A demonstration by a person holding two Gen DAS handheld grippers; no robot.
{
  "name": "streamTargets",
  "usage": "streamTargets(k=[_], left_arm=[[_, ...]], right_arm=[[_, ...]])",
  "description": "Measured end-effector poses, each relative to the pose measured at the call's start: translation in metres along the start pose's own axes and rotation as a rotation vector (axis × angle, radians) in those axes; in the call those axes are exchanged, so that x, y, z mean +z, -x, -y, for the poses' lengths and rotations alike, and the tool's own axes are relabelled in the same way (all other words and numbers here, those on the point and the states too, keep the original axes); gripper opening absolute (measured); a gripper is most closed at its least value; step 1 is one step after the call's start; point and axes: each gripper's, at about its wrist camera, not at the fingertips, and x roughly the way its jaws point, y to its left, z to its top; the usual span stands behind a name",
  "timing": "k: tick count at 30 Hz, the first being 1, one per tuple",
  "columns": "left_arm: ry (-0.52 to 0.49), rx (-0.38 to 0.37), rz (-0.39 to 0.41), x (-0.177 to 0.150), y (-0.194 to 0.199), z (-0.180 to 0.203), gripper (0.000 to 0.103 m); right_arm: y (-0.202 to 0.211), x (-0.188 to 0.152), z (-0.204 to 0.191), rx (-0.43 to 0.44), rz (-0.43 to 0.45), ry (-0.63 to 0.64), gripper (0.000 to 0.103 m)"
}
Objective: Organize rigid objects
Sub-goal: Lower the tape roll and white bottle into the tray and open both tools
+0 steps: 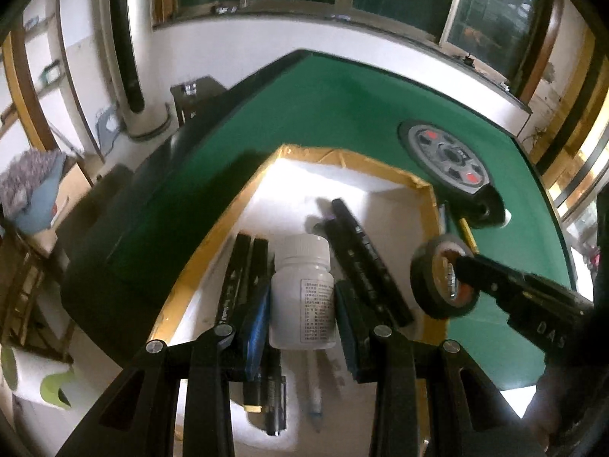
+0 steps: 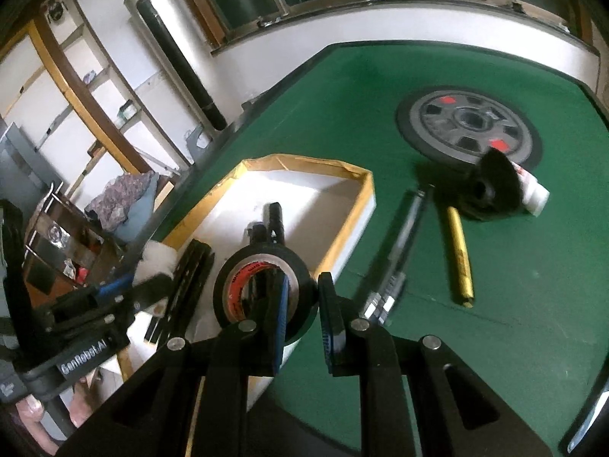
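In the left wrist view my left gripper [image 1: 302, 314] is shut on a white pill bottle [image 1: 302, 285] with a white cap, held above a white box [image 1: 342, 156] edged in yellow tape. Black markers [image 1: 243, 266] and black pens [image 1: 361, 251] lie inside the box. My right gripper [image 2: 304, 320] is shut on a black tape roll [image 2: 262, 285]: one finger goes through its hole, the other presses its outer side. The roll [image 1: 443, 278] hangs over the box's right edge. In the right wrist view the left gripper [image 2: 152, 282] and the blurred bottle [image 2: 156, 259] are at the left.
The box [image 2: 365, 205] rests on a green felt table [image 2: 514, 323] with a round grey dial [image 2: 468, 125] in its middle. On the felt lie a dark pen [image 2: 399, 243], a gold tube [image 2: 460, 259], a black round object [image 2: 491, 186] and a white tube [image 2: 533, 190].
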Motion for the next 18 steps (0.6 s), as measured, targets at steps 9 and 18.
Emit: streamTargets(k=[9, 18], left_arm=[[0.024, -0.013, -0.077, 0.004, -0.037, -0.011, 0.035], [-0.005, 0.004, -0.077, 0.003, -0.043, -0.011, 0.042]], right_arm=[[-0.046, 0.02, -0.02, -0.052, -0.064, 0.034, 0.015], [-0.055, 0.014, -0.027, -0.055, -0.08, 0.057, 0.021]])
